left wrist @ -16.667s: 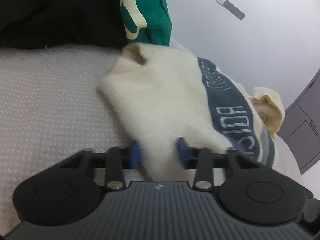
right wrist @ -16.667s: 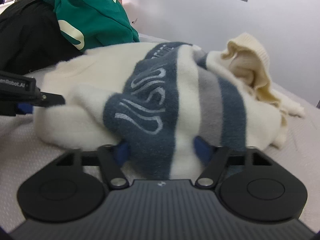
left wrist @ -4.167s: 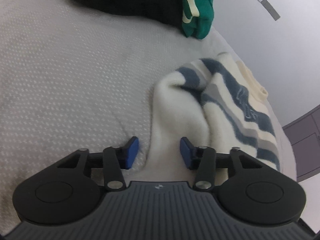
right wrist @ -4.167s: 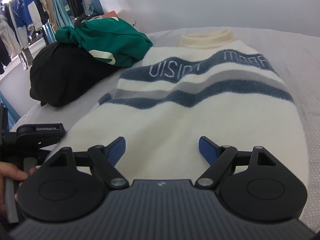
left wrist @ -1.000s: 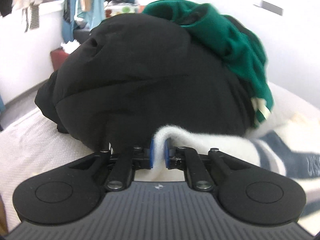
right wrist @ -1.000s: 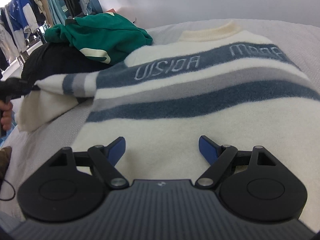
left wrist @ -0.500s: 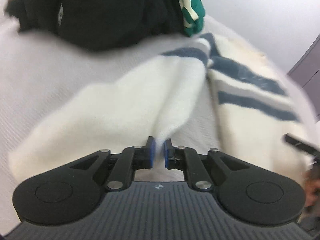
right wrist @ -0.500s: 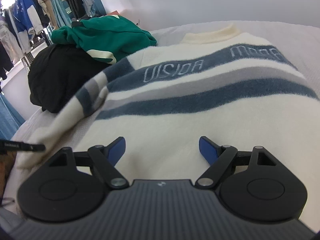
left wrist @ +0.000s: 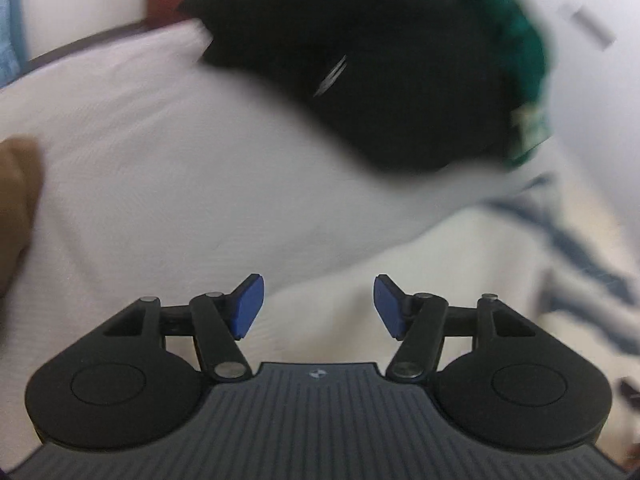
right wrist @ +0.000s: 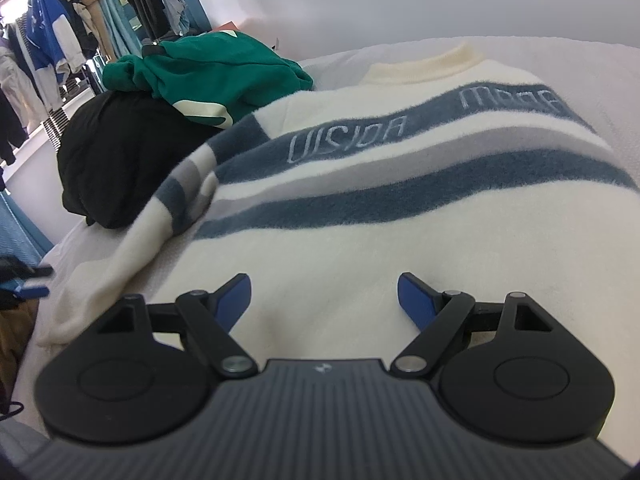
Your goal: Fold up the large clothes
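Observation:
A cream sweater [right wrist: 400, 208] with blue and grey stripes lies flat on the bed, collar at the far end. Its left sleeve [right wrist: 132, 248] stretches out toward the near left, lying on the bed. My right gripper [right wrist: 324, 300] hovers open over the sweater's lower body, nothing between its pads. My left gripper [left wrist: 318, 304] is opening; blurred cream sleeve cloth [left wrist: 460, 256] lies under and between the jaws, and the pads do not press on it. The left gripper [right wrist: 34, 280] also shows at the left edge of the right wrist view, beside the sleeve's end.
A black garment [right wrist: 120, 160] with a green one [right wrist: 216, 72] on top is piled at the far left of the white bed cover [left wrist: 160, 160]. Hung clothes [right wrist: 60, 40] fill the back left. A blurred brown shape [left wrist: 16, 208] sits at the left edge.
The left gripper was shut on the sleeve, swung it down toward the near left, and now stands open with the sleeve released on the bed. The right gripper has not moved.

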